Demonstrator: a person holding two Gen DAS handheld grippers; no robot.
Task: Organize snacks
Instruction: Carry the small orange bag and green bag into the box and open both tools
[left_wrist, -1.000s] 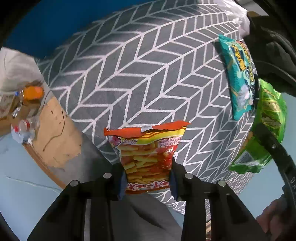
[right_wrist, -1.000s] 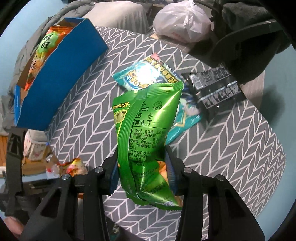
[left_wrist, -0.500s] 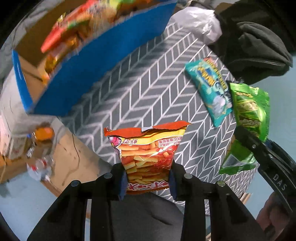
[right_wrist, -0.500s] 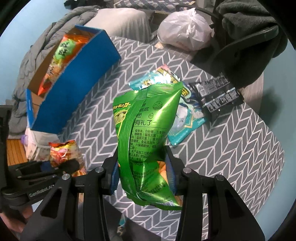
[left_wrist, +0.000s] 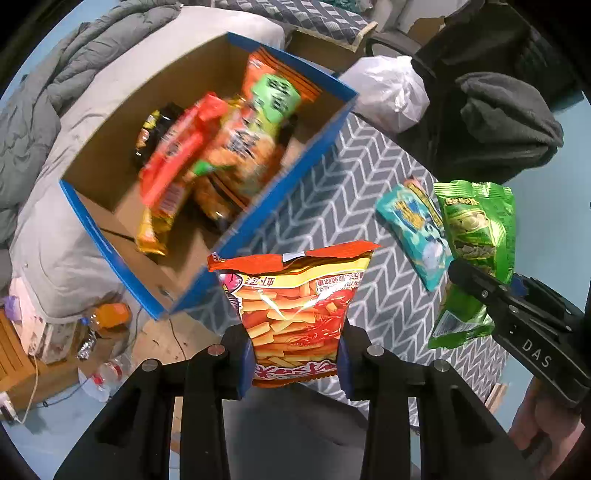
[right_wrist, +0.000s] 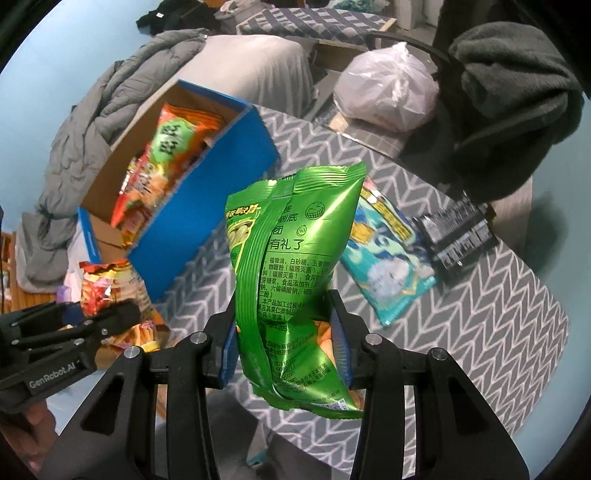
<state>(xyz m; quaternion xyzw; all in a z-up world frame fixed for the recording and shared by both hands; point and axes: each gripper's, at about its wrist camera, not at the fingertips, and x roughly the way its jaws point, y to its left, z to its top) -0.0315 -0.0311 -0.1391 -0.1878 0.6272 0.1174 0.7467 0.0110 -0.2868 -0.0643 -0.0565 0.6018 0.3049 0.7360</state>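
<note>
grey chevron cloth covers the round worktop (right_wrist: 498, 350), with a bed and rumpled grey bedding behind it and pale blue floor around. both of my hand-held grippers point steeply down over the near rim of the worktop, the left one beside the right, each visible in the other's camera.

the blue cardboard box (left_wrist: 314, 147) sits at the worktop's far left edge, open side up, already holding several orange and red snack bags (left_wrist: 221, 147). between the box and the loose snacks lies a bare strip of cloth. a teal snack bag (right_wrist: 384, 266) lies flat on the worktop, with a black packet (right_wrist: 454, 240) just beside it toward the right edge. a white plastic bag (right_wrist: 384, 92) and dark clothing on a chair sit beyond the far rim.

my left hand-held gripper (left_wrist: 293, 354) is pinching the lower end of the orange chip bag (left_wrist: 295, 302), which stands upright above the pads, off the cloth. my right hand-held gripper (right_wrist: 284, 347) is clamped on the green snack bag (right_wrist: 291, 258) low down, the bag creased and hanging clear of the worktop.
</note>
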